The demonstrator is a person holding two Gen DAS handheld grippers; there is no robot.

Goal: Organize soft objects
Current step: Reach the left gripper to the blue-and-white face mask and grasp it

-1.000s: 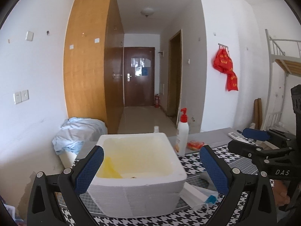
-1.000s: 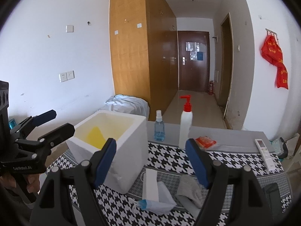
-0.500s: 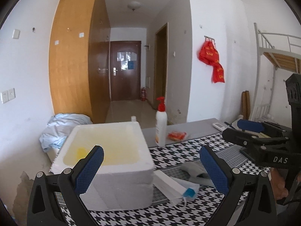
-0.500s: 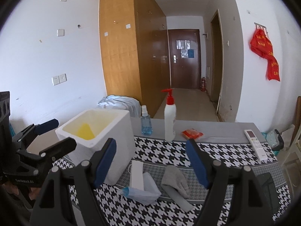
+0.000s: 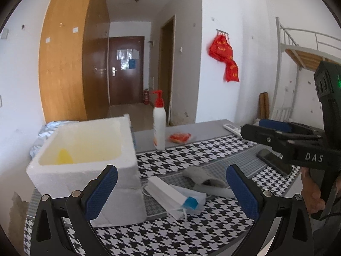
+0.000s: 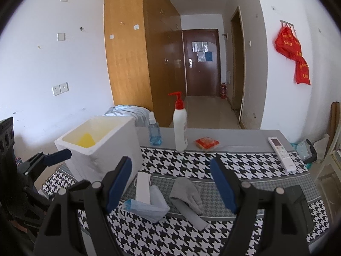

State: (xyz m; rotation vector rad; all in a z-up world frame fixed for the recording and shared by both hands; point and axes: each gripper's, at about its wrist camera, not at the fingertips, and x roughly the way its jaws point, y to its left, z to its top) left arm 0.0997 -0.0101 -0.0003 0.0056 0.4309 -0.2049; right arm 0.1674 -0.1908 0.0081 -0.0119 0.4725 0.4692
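A white foam box stands at the table's left with a yellow item inside. Beside it on the houndstooth cloth lie blue and white face masks and a grey sock. My left gripper is open and empty, above the masks. My right gripper is open and empty, above the masks and sock. Each gripper shows in the other's view, the right one at the right edge and the left one at the left edge.
A white pump bottle, a blue spray bottle, a red packet and a white remote sit along the table's far side. A black phone lies at the right. A bunk ladder stands far right.
Both grippers have pulled back and swung right, so the box has shifted left in view and the masks and sock now lie between the fingers. Both stay open.
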